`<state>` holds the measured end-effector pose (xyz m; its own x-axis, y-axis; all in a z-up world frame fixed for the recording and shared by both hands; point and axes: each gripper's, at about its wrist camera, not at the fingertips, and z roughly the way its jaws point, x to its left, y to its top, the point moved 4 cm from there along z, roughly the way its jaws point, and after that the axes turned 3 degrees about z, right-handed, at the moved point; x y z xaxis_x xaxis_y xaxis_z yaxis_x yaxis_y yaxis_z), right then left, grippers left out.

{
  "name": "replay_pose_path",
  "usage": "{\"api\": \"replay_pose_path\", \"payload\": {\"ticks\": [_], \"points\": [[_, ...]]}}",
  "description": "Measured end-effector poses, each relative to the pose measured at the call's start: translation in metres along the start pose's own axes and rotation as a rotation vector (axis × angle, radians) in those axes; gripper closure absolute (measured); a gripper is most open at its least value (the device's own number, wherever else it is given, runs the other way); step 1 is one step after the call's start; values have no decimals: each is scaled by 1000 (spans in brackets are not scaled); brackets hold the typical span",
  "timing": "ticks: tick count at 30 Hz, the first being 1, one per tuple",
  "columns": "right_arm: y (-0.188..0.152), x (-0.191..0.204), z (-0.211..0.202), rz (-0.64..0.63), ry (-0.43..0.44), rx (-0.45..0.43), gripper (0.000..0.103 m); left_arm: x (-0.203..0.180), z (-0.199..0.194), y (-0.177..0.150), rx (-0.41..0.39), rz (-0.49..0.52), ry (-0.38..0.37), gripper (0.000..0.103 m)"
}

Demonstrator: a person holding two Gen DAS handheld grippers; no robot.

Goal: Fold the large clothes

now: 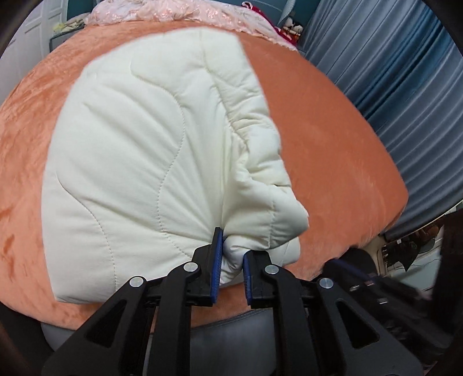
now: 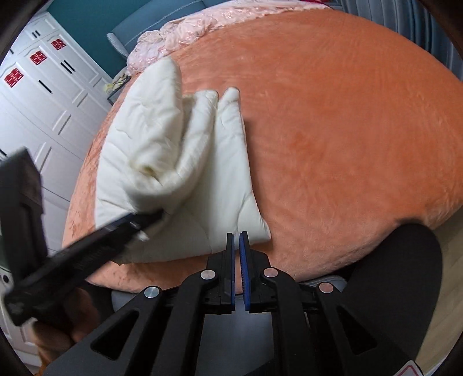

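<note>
Orange bed [image 2: 332, 130], cream quilt [image 1: 139, 162] at 10 o'clock. Left claw [image 1: 233, 260] pinches a bunched corner; right claw [image 2: 236, 254] nearly closed, empty. I'd lift high and lay edges square.

The garment [image 1: 150, 162] lies on the bed [image 1: 332, 162], bedding [image 1: 162, 11] at twelve o'clock behind it, curtain [image 1: 405, 86] at two o'clock.

Left gripper [image 1: 233, 260] clamped on a bunched near corner of the cream quilted garment [image 1: 139, 173]. Garment lies spread on the orange blanket [image 1: 332, 162]. Pink cloth [image 1: 179, 11] at far edge, blue curtain [image 1: 405, 86] right.
</note>
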<state>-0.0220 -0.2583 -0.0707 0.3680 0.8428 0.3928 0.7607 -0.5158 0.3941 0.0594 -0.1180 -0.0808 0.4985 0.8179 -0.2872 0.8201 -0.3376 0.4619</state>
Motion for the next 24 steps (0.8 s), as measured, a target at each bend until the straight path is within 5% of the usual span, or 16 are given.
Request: {"api": "replay_pose_path", "payload": {"ticks": [3, 6, 7, 11, 15, 18, 22, 24], "points": [[19, 18, -16, -43, 42, -57, 91, -1, -12, -3, -8, 13, -1, 85], [44, 37, -30, -76, 97, -122, 47, 8, -38, -6, -22, -25, -48, 66], [59, 47, -30, -83, 113, -134, 45, 12, -48, -7, -39, -51, -61, 51], [85, 67, -14, -88, 141, -103, 45, 43, -105, -7, -151, -129, -62, 44], [86, 83, 19, -66, 175, -3, 47, 88, -134, 1, -213, -192, 83, 44], [78, 81, 29, -90, 110, 9, 79, 113, -135, 3, -212, -260, 114, 45], [74, 61, 15, -48, 170, -16, 86, 109, -126, 10, -208, -250, 140, 45], [69, 50, 8, -55, 134, -43, 87, 101, -118, 13, -194, -227, 133, 45]]}}
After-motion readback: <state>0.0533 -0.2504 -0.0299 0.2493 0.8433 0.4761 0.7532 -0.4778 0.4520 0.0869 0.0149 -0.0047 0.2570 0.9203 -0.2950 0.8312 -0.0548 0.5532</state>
